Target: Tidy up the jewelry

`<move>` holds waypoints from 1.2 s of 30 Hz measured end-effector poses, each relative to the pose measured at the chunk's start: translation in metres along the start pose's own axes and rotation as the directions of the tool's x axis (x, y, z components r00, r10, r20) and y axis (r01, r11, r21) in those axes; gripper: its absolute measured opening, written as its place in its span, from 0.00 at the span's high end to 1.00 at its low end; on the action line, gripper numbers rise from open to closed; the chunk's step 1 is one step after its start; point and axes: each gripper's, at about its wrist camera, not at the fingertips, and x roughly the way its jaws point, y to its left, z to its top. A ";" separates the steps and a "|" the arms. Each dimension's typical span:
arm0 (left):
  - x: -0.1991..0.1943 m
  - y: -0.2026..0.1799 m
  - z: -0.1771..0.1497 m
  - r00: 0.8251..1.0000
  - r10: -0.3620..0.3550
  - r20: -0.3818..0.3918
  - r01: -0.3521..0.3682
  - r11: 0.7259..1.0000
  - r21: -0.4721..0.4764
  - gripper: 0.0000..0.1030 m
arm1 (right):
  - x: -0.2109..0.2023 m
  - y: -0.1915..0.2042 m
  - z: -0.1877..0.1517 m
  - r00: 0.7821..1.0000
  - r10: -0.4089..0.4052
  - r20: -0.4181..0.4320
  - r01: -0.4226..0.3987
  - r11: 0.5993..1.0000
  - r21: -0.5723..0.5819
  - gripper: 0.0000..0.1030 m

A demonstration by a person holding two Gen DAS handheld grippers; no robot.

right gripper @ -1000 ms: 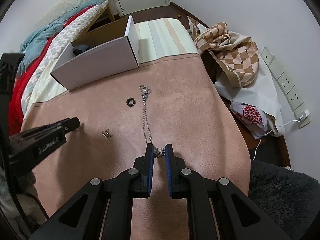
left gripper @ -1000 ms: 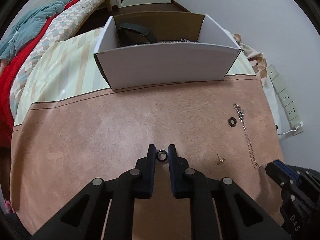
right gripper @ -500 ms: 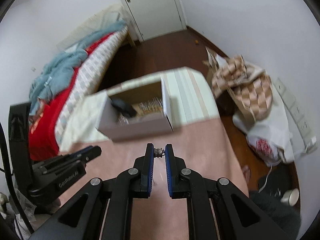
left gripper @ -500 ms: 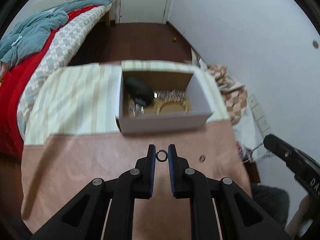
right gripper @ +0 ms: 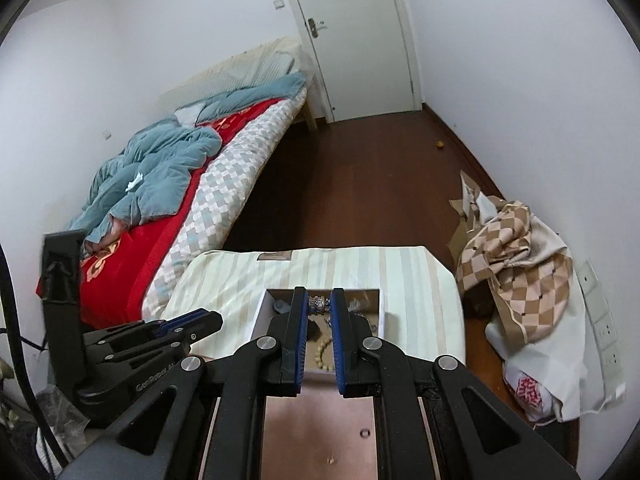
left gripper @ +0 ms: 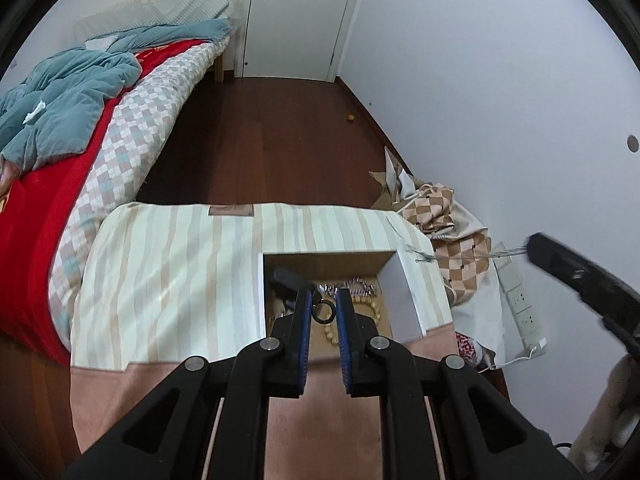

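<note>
My left gripper [left gripper: 323, 307] is shut on a small dark ring [left gripper: 323, 312] and holds it high over the open white box [left gripper: 406, 292]. The box holds a beaded bracelet [left gripper: 374, 312], silver pieces and a dark item. My right gripper [right gripper: 319, 305] is shut on the silver clasp end of a chain necklace [right gripper: 318, 304], also above the box [right gripper: 380, 312]. In the left wrist view the right gripper [left gripper: 576, 272] shows at the right, with the chain [left gripper: 460, 255] trailing from it. A dark ring [right gripper: 364, 433] and a small gold earring [right gripper: 330, 459] lie on the pink mat.
The box stands on a striped cloth [left gripper: 168, 280] beyond the pink mat [left gripper: 320, 420]. A bed [left gripper: 80, 128] lies to the left. A checked cloth heap [right gripper: 520, 264] and wall sockets [left gripper: 520, 300] are at the right.
Both grippers have risen and moved forward with their pieces, from the mat surface to above the box. The chain has left the mat.
</note>
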 end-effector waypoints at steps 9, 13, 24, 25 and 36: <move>0.065 0.013 0.003 0.990 -0.034 -0.137 0.027 0.998 -0.051 0.91 | 0.101 -0.030 -0.008 0.973 0.044 -0.225 -0.026 0.996 0.084 0.89; 0.092 0.015 -0.001 0.978 -0.053 -0.201 0.040 0.997 -0.068 0.90 | 0.128 -0.043 -0.022 0.957 0.059 -0.285 -0.027 0.993 0.113 0.89; 0.107 0.028 0.004 0.971 -0.004 -0.238 -0.027 0.992 -0.124 0.60 | 0.146 -0.054 -0.032 0.928 0.018 -0.373 0.020 0.995 0.099 0.68; 0.103 0.029 0.005 0.973 0.007 -0.229 -0.036 0.992 -0.120 0.48 | 0.144 -0.054 -0.032 0.929 0.013 -0.369 0.023 0.995 0.092 0.60; 0.071 0.036 -0.007 0.970 0.204 -0.135 -0.210 0.977 -0.031 0.02 | 0.117 -0.038 -0.042 0.935 -0.136 -0.329 0.130 0.991 -0.041 0.22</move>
